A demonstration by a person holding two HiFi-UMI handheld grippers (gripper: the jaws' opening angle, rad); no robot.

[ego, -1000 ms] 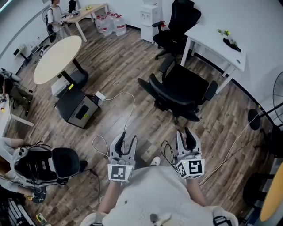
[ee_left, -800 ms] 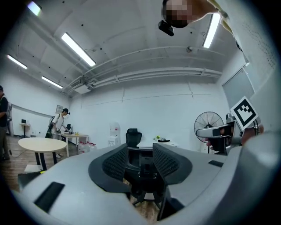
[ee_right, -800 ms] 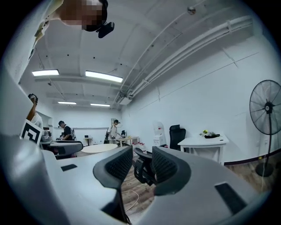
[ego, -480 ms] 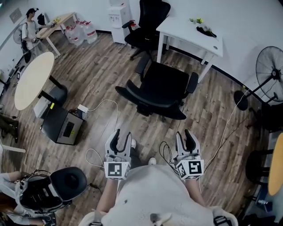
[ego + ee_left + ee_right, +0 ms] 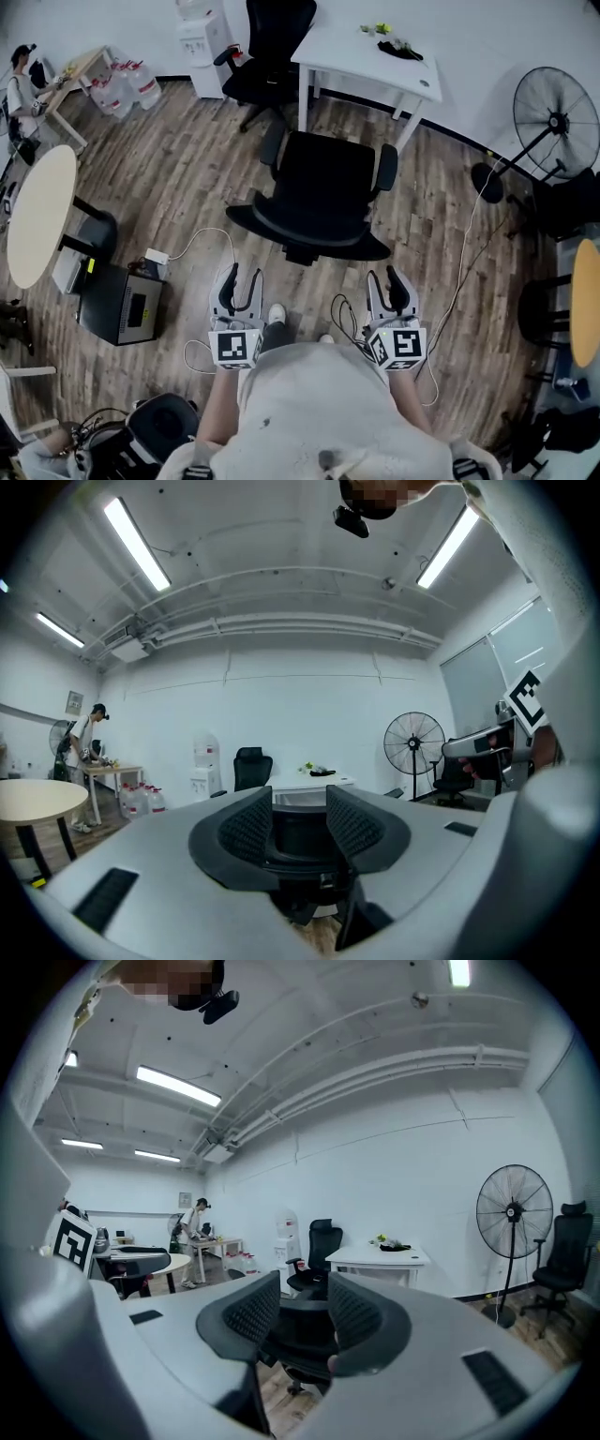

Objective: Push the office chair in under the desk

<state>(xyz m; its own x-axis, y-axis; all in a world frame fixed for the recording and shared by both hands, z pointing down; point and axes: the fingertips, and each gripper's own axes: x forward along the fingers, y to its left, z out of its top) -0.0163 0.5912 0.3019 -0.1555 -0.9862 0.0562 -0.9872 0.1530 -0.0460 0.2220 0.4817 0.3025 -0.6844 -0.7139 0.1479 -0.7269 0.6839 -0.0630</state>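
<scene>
A black office chair point(image 5: 323, 183) stands on the wood floor just short of the white desk point(image 5: 370, 61), its curved backrest toward me. In the head view my left gripper point(image 5: 242, 277) and right gripper point(image 5: 386, 278) point at the backrest from a short way off, touching nothing. Both are open with nothing in their jaws. The right jaws have just been opening. In the left gripper view the chair point(image 5: 298, 841) shows between and beyond the fingers, the desk point(image 5: 309, 782) behind it. The right gripper view shows the chair point(image 5: 300, 1335) and the desk point(image 5: 380, 1258) likewise.
A second black chair point(image 5: 272, 37) sits left of the desk beside a water dispenser point(image 5: 202, 23). A standing fan point(image 5: 553, 117) is at the right, its cable point(image 5: 464, 272) running over the floor. At the left are a round table point(image 5: 37, 211) and a black box point(image 5: 122, 305).
The view has swung so the chair and desk now lie straight ahead and closer. Both grippers have moved toward the chair's backrest. The right jaws stand a little wider.
</scene>
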